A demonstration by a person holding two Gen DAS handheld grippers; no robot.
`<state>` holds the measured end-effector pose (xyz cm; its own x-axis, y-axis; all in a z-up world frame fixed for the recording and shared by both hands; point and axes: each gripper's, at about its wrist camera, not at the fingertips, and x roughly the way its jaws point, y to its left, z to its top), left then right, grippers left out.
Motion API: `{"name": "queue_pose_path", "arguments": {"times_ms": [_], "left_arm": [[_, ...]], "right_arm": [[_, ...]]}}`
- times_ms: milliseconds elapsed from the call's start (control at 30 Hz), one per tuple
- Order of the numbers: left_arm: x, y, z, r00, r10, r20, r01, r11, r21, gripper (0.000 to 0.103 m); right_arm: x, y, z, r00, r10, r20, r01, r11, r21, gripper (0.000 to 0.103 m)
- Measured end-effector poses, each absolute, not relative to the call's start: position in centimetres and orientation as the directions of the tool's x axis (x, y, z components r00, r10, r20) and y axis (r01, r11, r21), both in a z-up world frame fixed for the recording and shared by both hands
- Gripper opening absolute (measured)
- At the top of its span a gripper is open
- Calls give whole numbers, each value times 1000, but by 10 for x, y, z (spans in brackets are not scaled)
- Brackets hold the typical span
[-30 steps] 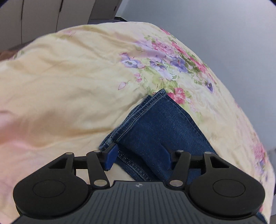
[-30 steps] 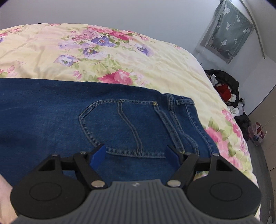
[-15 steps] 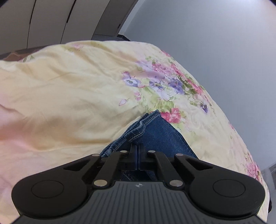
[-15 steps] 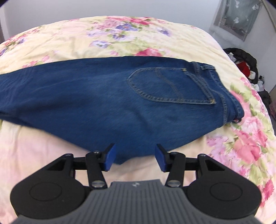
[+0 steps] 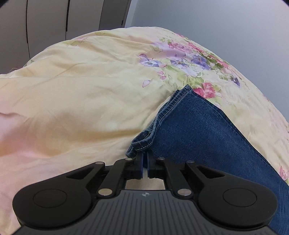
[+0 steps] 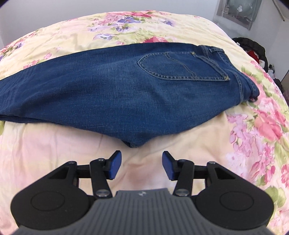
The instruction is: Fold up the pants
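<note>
- One pair of blue denim pants (image 6: 126, 86) lies flat on the bed, folded lengthwise with both legs stacked; one back pocket (image 6: 182, 66) faces up toward 1 o'clock in the right wrist view.
- Two grippers are in sight, one per wrist view.
- The left gripper (image 5: 144, 160) has its jaws drawn almost together, pinching the bunched hem (image 5: 142, 142) of the trouser legs; the leg runs away from it toward 4 o'clock in the left wrist view.
- The right gripper (image 6: 140, 166) stands with its jaws partly apart and nothing between them; the nearest denim edge lies just beyond its tips at 12 o'clock, not touching.
- One floral bedspread (image 6: 252, 135), pale yellow with pink and purple flowers, covers the bed and is lightly creased.
- Plain grey walls surround the bed.
- Pale cupboard doors (image 5: 54, 23) stand at 11 o'clock in the left wrist view.
- One heap of dark clothes (image 6: 254, 48) sits beside the bed at 2 o'clock in the right wrist view, below a curtained window (image 6: 238, 10).
</note>
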<state>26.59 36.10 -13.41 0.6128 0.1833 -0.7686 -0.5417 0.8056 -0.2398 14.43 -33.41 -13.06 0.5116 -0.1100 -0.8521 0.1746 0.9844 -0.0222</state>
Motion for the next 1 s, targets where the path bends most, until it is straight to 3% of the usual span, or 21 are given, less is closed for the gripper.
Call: {"name": "queue_pose_path", "arguments": {"times_ms": [200,233,267,333,400,733,800,833,867,933,1000], "left_arm": [[271,355,-135,583,210,-785,-556,807,-197,8],[273,354,-135,577,217,-787,-557,809,-185,8],[274,353,-135,571,223,-790,-557,812,-173,8],[278,349,-135,555,243,-796,-548,827,-130,8],[282,343,-136,541,271,-796,-534,842,-76,8],[289,336,-123,500,307,-810,-514,858,8,13],[286,333,-114,488,356,-797,-519,852,62,34],[284,331,-109,486,393,-780,-529,843,95,54],[281,332,-105,495,408,-767,-533,840,103,65],[273,338,-96,524,372,-766,-536,843,43,65],[264,344,-92,560,270,-783,-535,840,-93,65]], "right_arm": [[165,-326,-145,534,-113,-838,228,974,14,42],[169,-326,-148,523,-128,-843,246,969,5,30],[171,-328,-149,510,-142,-848,269,963,0,10],[170,-335,-149,500,-146,-854,281,960,0,5],[166,-336,-150,488,-182,-854,245,967,-66,2],[163,-347,-141,418,-157,-895,208,975,-74,1],[156,-350,-136,410,-177,-895,199,975,-101,1],[152,-352,-132,419,-184,-889,196,975,-110,2],[149,-353,-128,432,-185,-883,190,975,-112,3],[145,-352,-117,470,-174,-865,173,980,-103,4],[146,-348,-109,506,-144,-850,142,986,-83,5]]}}
